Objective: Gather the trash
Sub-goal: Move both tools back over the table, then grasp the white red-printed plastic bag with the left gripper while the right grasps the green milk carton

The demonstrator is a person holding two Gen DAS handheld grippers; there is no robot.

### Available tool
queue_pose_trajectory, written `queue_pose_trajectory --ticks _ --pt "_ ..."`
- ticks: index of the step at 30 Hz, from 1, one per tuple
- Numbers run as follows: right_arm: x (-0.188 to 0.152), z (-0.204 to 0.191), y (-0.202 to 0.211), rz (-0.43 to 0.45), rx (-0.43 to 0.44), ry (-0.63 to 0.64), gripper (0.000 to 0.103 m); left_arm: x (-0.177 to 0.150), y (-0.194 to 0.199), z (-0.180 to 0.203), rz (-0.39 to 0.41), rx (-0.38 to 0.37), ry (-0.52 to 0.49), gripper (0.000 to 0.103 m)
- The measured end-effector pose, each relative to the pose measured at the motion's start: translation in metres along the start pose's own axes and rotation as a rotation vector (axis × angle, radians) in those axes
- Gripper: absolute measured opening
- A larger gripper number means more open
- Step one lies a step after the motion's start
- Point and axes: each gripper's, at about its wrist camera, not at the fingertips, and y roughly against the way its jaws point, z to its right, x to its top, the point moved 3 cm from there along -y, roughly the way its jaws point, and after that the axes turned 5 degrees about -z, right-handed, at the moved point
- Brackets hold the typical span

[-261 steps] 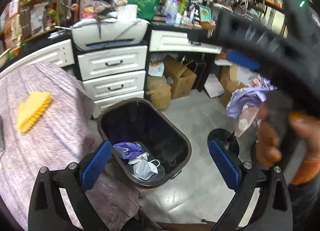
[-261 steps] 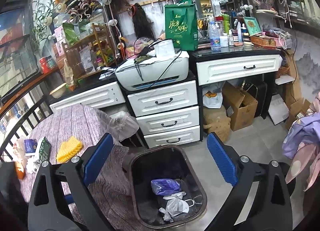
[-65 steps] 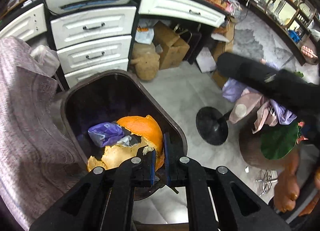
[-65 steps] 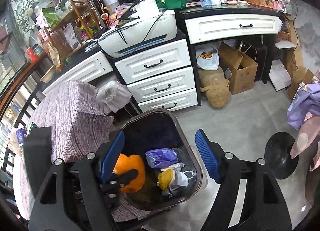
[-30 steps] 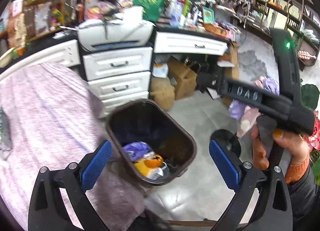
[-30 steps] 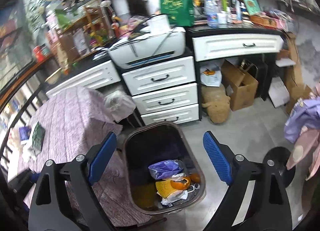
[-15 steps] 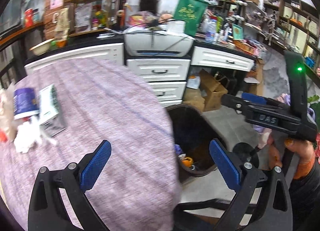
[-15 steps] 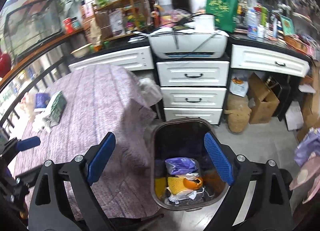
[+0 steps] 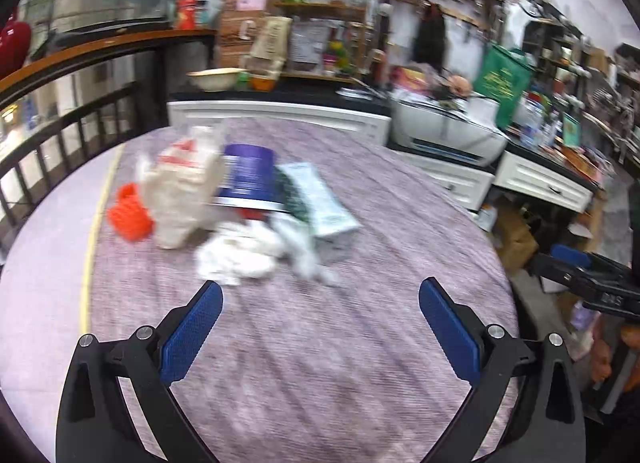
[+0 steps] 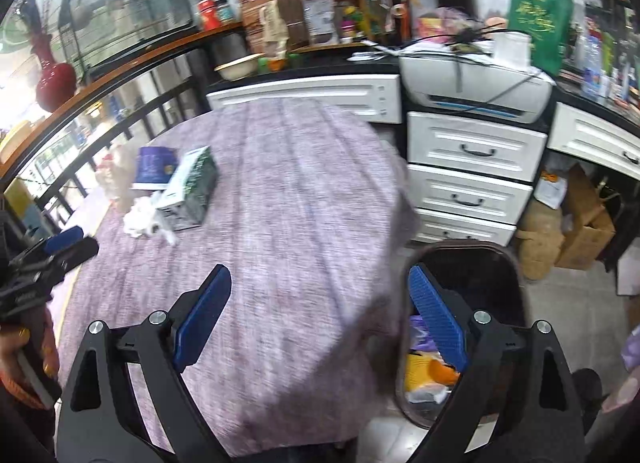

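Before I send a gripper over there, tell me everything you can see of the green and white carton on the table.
The green and white carton is a long rectangular box, cardboard by its look, lying flat on the purple tablecloth. One broad face is pale, its sides dark green. It lies beside the purple tub, with crumpled white tissue against its near end. No gripper touches it.
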Motion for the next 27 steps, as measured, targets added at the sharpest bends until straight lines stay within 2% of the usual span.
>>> queue_pose_trajectory --ticks 6,12,17,20,22,23,24,27 --pt "0.011 -0.041 -0.023 -0.031 0.063 0.043 0.089 0.02 -0.004 -0.056 0.034 0.098 0.065 0.097" --pt "0.017 -0.067 -0.033 -0.042 0.101 0.067 0.089 0.047 -0.025 -0.089 0.089 0.177 0.031 0.097" --pt "0.017 -0.069 -0.039 -0.058 0.101 0.063 0.089 0.055 -0.045 -0.094 0.071 0.109 -0.03 0.097" --pt "0.019 -0.067 -0.044 -0.07 0.099 0.052 0.089 0.051 -0.05 -0.089 0.068 0.103 -0.077 0.095" --pt "0.022 -0.07 -0.05 -0.077 0.102 0.052 0.089 0.049 -0.053 -0.087 0.065 0.086 -0.091 0.078" --pt "0.022 -0.072 -0.052 -0.079 0.103 0.055 0.089 0.049 -0.055 -0.087 0.058 0.079 -0.089 0.072" --pt "0.023 -0.074 -0.054 -0.08 0.104 0.059 0.089 0.048 -0.055 -0.088 0.053 0.08 -0.083 0.062" --pt "0.026 -0.083 -0.061 -0.085 0.109 0.073 0.089 0.044 -0.051 -0.092 0.062 0.102 -0.067 0.041"
